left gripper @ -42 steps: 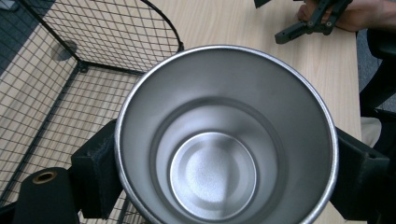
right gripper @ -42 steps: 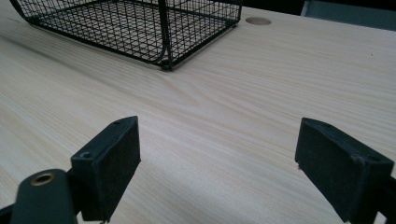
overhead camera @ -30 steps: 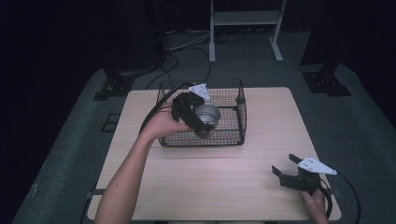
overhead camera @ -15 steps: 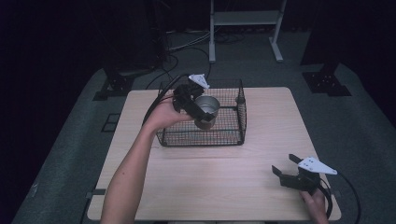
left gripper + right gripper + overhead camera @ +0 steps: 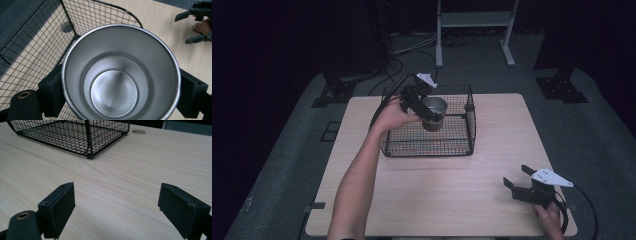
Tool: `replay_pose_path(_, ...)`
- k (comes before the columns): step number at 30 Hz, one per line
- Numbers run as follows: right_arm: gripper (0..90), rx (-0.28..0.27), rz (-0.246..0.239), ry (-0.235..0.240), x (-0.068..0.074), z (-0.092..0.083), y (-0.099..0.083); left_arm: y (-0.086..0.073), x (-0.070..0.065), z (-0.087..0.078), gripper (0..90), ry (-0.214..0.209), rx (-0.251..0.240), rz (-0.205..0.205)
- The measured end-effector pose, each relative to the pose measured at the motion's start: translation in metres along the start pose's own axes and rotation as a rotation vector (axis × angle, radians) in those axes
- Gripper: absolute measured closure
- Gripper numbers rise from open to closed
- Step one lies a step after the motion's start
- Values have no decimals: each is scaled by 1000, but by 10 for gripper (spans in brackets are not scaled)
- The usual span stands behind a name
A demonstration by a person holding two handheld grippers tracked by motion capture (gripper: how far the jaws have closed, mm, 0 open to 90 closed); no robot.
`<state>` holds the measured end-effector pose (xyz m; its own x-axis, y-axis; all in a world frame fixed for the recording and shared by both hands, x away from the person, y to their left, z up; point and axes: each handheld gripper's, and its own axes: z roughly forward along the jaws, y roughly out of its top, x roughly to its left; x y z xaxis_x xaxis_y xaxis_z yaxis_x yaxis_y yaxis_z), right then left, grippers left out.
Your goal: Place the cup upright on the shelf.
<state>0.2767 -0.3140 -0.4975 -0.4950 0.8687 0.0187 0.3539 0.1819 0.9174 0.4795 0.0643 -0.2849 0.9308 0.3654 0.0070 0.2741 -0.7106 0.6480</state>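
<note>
Steel cup (image 5: pixel 433 113) now higher above wire basket (image 5: pixel 462 145), pinched in left tool (image 5: pixel 424 107); right tool (image 5: pixel 521 181) spread, unmoved, lower right

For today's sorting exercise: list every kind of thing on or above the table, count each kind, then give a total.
Metal cup: 1
Wire basket: 1
Grippers: 2, left gripper and right gripper
Total: 4
</note>
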Motion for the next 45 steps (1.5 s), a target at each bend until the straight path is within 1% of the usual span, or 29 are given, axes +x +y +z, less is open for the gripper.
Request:
replay_pose_path(1, 134, 0, 0, 1, 0, 0, 0, 0, 2, 1, 139, 6, 4, -2)
replay_pose_path(2, 134, -1, -3, 1, 0, 0, 0, 0, 6, 4, 139, 10, -4, -16)
replay_pose_path(3, 134, -1, -3, 1, 0, 0, 0, 0, 6, 4, 139, 10, -4, -16)
replay_pose_path(4, 134, -1, -1, 1, 0, 0, 0, 0, 8, 5, 139, 12, -6, -29)
replay_pose_path(7, 134, -2, -4, 3, 0, 0, 0, -1, 14, 9, 139, 22, -4, -40)
replay_pose_path(12, 135, -1, -3, 2, 0, 0, 0, -3, 23, 13, 139, 29, -25, -84)
replay_pose_path(14, 134, -2, -2, 4, 0, 0, 0, -4, 26, 15, 139, 40, -17, -84)
replay_pose_path(16, 134, -2, -4, 4, 0, 0, 0, -5, 31, 20, 139, 48, -7, -97)
replay_pose_path(17, 134, -2, -4, 4, 0, 0, 0, -5, 31, 20, 139, 48, -7, -97)
replay_pose_path(20, 134, -2, -4, 5, 0, 0, 0, -6, 33, 27, 139, 52, 0, -102)
replay_pose_path(23, 134, 0, -5, 7, 0, -1, 0, -6, 36, 35, 138, 46, 6, -100)
replay_pose_path(28, 134, -2, -5, 7, 0, -1, 0, -4, 38, 48, 138, 52, -3, -100)
replay_pose_path(30, 135, -1, -2, 8, 0, -1, 0, -4, 39, 54, 139, 50, 9, -104)
replay_pose_path(32, 134, -2, -3, 9, 0, -1, 0, -5, 40, 60, 139, 52, 30, -105)
replay_pose_path(36, 134, -4, -5, 12, 0, -1, 0, -7, 43, 69, 139, 55, 47, -115)
replay_pose_path(37, 134, -6, -7, 13, 0, -1, 0, -7, 43, 71, 139, 56, 47, -123)
replay_pose_path(41, 134, -7, -6, 13, 0, 0, 0, -9, 44, 79, 139, 62, 69, -120)
replay_pose_path(45, 135, -6, -7, 13, 0, 0, 0, -11, 44, 85, 138, 54, 74, -119)
